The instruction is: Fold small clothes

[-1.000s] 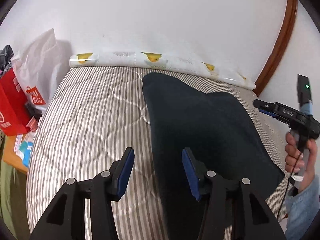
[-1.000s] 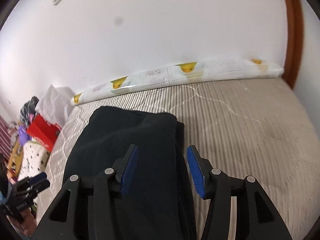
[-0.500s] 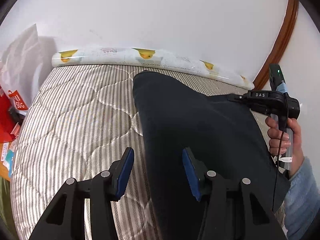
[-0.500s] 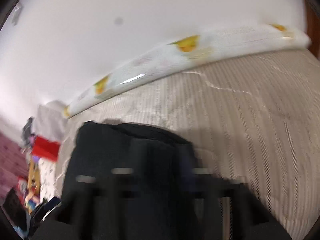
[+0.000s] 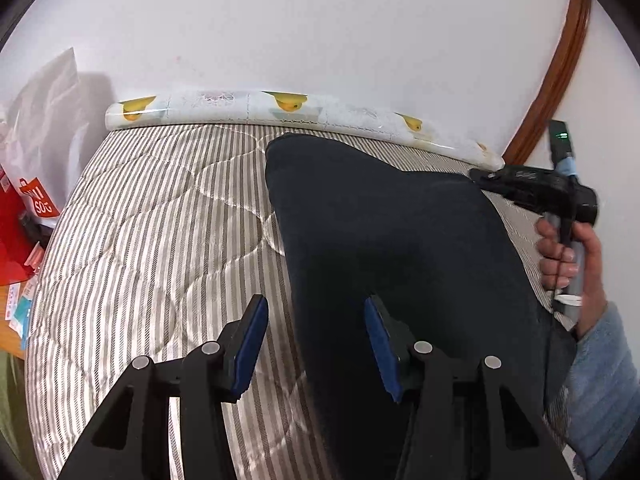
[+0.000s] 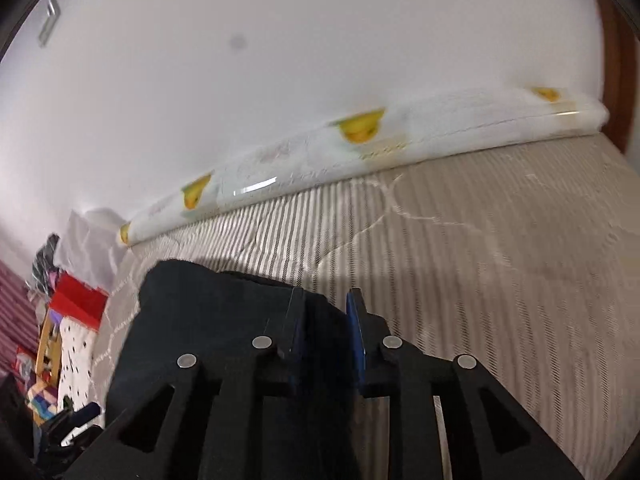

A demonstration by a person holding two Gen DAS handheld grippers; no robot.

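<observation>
Right claw (image 6: 326, 332) narrowed on dark garment (image 6: 224, 312), left claw (image 5: 314, 340) wide

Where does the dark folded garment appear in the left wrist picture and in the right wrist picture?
Left wrist view: the dark garment lies at centre right on the striped mattress, and runs under the right finger of the left gripper.
Right wrist view: it fills the lower left, behind the right gripper.
Shared landmark: the duck-print roll along the wall.
</observation>
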